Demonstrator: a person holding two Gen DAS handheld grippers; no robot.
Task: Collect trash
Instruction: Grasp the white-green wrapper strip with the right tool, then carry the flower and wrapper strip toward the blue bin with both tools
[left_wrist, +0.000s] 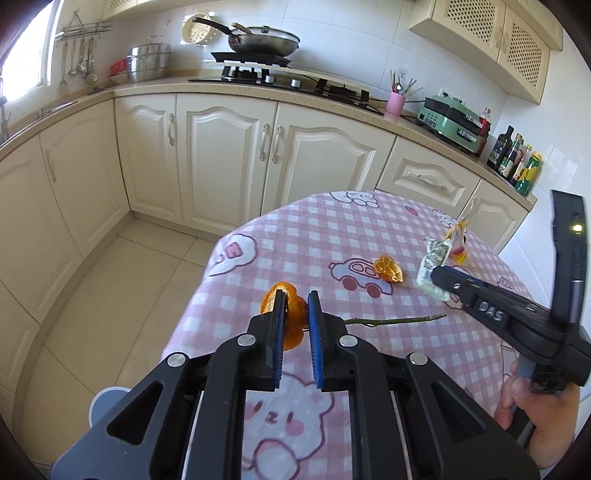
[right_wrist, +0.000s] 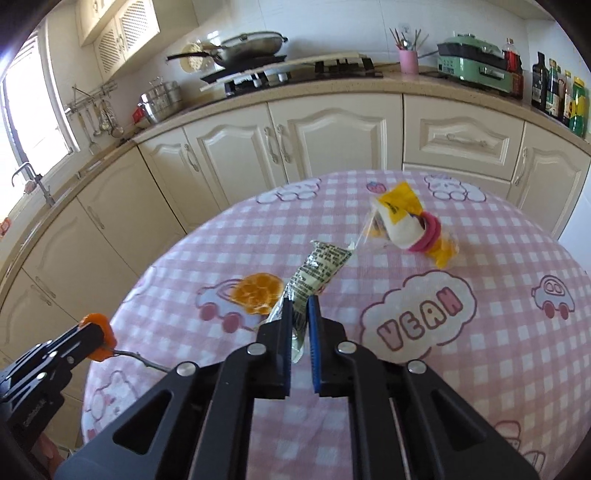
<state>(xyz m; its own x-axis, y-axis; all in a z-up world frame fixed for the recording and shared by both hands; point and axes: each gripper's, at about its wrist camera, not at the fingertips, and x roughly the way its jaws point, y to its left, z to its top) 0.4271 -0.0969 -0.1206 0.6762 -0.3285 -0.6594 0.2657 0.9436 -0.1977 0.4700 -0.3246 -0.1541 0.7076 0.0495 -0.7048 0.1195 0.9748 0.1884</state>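
My left gripper (left_wrist: 296, 301) is shut on an orange peel (left_wrist: 290, 314) and holds it above the table's left edge; it also shows in the right wrist view (right_wrist: 99, 338). My right gripper (right_wrist: 300, 306) is shut on a pale printed wrapper (right_wrist: 314, 275), lifted over the table; the wrapper also shows in the left wrist view (left_wrist: 432, 267). A second orange peel (left_wrist: 388, 269) (right_wrist: 256, 293) lies on the pink checked tablecloth (right_wrist: 424, 387). A yellow, white and pink wrapper (right_wrist: 410, 225) lies farther back. A thin green stem (left_wrist: 399, 320) lies on the cloth.
Cream kitchen cabinets (left_wrist: 221, 155) and a counter with a stove and pan (left_wrist: 262, 38) stand behind the table. Bottles (left_wrist: 517, 162) and a green appliance (left_wrist: 454, 122) are at the right. Tiled floor (left_wrist: 129, 295) lies left of the table.
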